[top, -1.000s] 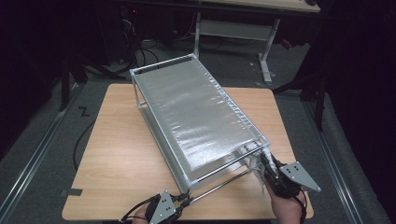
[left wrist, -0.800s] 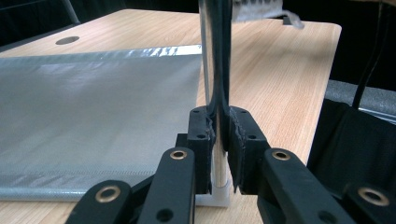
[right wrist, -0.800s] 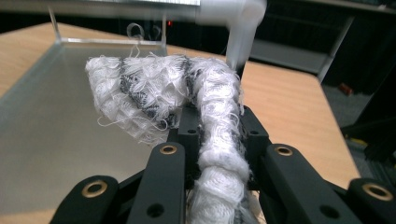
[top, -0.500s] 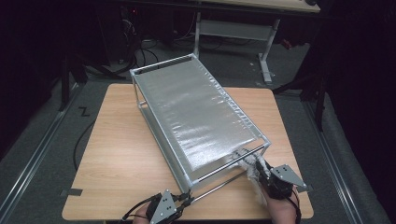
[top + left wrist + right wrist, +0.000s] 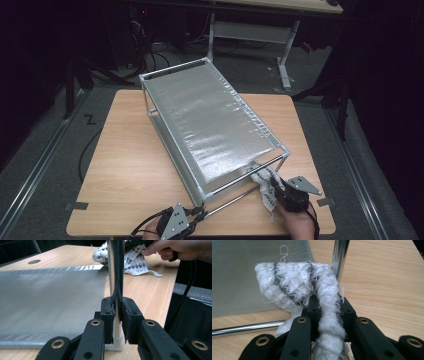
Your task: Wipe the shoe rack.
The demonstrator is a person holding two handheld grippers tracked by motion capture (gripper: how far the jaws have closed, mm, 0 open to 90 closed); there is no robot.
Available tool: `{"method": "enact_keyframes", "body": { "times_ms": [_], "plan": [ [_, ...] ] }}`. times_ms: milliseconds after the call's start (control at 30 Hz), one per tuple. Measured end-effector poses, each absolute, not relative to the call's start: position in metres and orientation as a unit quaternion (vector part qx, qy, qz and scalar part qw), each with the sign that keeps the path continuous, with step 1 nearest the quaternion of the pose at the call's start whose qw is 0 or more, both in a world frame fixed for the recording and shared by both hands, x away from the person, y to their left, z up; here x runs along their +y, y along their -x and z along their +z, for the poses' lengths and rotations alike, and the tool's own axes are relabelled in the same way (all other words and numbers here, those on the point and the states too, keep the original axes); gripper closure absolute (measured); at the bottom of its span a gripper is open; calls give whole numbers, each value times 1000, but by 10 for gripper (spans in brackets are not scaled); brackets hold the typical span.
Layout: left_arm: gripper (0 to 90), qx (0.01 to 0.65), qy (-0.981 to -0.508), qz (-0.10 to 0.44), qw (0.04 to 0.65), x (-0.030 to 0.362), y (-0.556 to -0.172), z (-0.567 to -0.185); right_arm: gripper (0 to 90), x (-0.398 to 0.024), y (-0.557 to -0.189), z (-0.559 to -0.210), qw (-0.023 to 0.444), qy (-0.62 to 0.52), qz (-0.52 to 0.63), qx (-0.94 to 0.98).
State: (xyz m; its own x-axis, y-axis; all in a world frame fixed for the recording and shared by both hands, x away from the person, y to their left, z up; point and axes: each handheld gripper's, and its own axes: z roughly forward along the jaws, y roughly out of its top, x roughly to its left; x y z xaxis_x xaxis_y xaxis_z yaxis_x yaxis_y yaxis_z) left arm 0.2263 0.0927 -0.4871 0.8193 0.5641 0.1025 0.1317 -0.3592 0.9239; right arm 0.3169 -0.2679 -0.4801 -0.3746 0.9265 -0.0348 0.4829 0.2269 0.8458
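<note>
A chrome-framed rack point(image 5: 215, 120) with silver mesh shelves lies on the wooden table point(image 5: 125, 150). At the table's near edge, my left gripper point(image 5: 200, 214) is shut on one chrome post point(image 5: 115, 272) of the rack, and its jaws point(image 5: 118, 312) clamp the post from both sides. My right gripper point(image 5: 272, 182) is at the rack's near right corner, shut on a white cloth with grey stripes point(image 5: 265, 182). The cloth point(image 5: 294, 282) bunches over the right gripper point(image 5: 328, 307) just in front of a chrome post point(image 5: 339, 255) and the mesh point(image 5: 249, 272).
A chrome rod point(image 5: 247, 327) of the rack lies low over the table in front of my right gripper. The person's right hand point(image 5: 175, 248) is seen beyond the cloth point(image 5: 130, 260). Bare table lies left of the rack; a desk frame point(image 5: 250, 30) stands behind.
My right gripper has come down with the cloth toward the table at the rack's near right corner. The left gripper has stayed clamped on the post.
</note>
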Motion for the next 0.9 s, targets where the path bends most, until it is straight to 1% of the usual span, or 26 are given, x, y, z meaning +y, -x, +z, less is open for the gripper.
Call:
{"method": "enact_keyframes", "body": {
  "times_ms": [267, 767, 900],
  "plan": [
    [799, 217, -798, 207, 523, 93, -226, -487, 760, -267, -313, -471, 301, -474, 403, 723],
    [800, 218, -797, 206, 524, 93, -226, -487, 757, -269, -291, -413, 380, -432, 472, 667],
    [799, 218, -798, 205, 523, 94, -226, -487, 757, -271, -287, -405, 389, -429, 483, 657]
  ]
}}
